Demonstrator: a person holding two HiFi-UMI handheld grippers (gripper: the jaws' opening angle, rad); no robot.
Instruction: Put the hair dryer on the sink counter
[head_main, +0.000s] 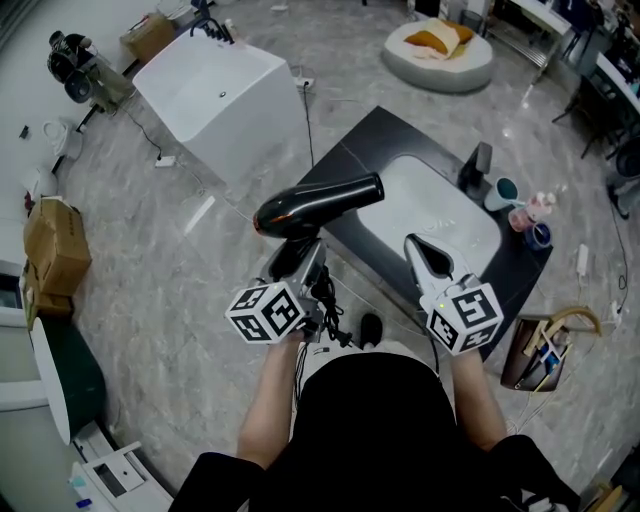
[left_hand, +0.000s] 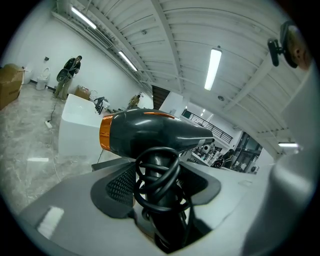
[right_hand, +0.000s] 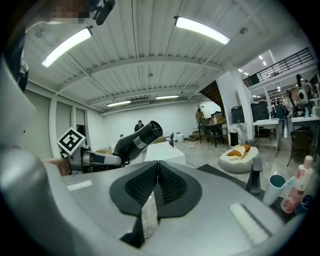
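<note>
- Far left, a cardboard box (head_main: 55, 245) sat on the marble floor (head_main: 180, 250), and a white tub (head_main: 215, 95) stood beyond it, well apart from the action
- Your left gripper (head_main: 298, 258) came in at the left of the head view, marker cube nearest you, jaws reaching out ahead
- And there it was: you had those jaws clamped on the handle of the hair dryer (head_main: 318, 205), the black barrel lying roughly level above the gripper
- The left gripper view confirmed it: the hair dryer (left_hand: 150, 132) filled the middle, its orange-ringed end to the left, and the handle ran down between the pads (left_hand: 120, 186) of the left gripper (left_hand: 160, 187)
- The cord (left_hand: 159, 181) was looped in coils round that handle, right where the jaws stood
- The dryer was up in the air, not set down, with its right end showing over the near-left edge of the dark sink counter (head_main: 365, 140)
- The white basin (head_main: 445, 220) lay sunk in that counter, just beyond your right hand
- Your right gripper (head_main: 418, 250) pointed over the counter's near edge, well apart from the dryer
- In the right gripper view its jaws (right_hand: 157, 170) were pressed together with nothing between them, and the hair dryer (right_hand: 137, 142) showed off to the left
- Over on the right, a dark faucet (head_main: 480, 162) stood at the basin's far side, with a teal cup (head_main: 503, 192) and a pink bottle (head_main: 541, 205) near it on the counter
</note>
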